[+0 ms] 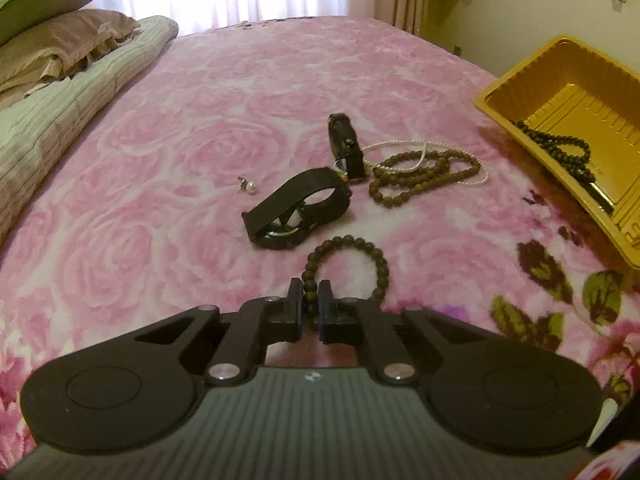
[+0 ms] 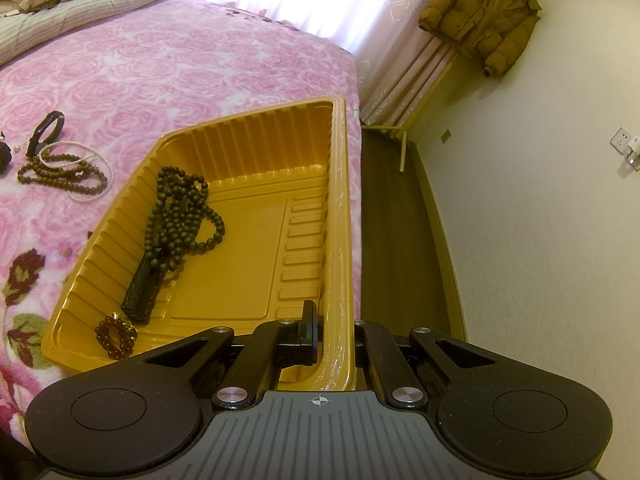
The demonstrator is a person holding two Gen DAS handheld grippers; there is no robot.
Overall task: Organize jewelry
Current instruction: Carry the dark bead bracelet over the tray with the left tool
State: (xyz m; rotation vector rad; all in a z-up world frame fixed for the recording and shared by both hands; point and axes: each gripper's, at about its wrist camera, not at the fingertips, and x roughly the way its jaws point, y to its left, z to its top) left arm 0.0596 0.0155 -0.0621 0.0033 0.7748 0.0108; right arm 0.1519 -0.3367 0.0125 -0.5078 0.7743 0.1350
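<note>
The yellow tray (image 2: pixel 340 200) holds dark beads (image 2: pixel 180 216) and a small bracelet (image 2: pixel 116 338) — the right gripper (image 2: pixel 332 320) pinches its rim; the left gripper (image 1: pixel 311 300) pinches a brown bead bracelet (image 1: pixel 360 252).

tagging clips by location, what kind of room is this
Most likely a bedroom in a home: the jewelry lies on a bed with a pink rose blanket, pillows are piled at its head, and a brown jacket hangs by the curtained window.

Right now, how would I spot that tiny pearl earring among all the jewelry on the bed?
Start from the pink rose blanket and find the black watch lying near its middle. Just left of the watch strap sits the pearl earring, alone on the blanket. It is one white bead on a short metal post, unlike the beaded loops and strands beyond the watch.
</note>
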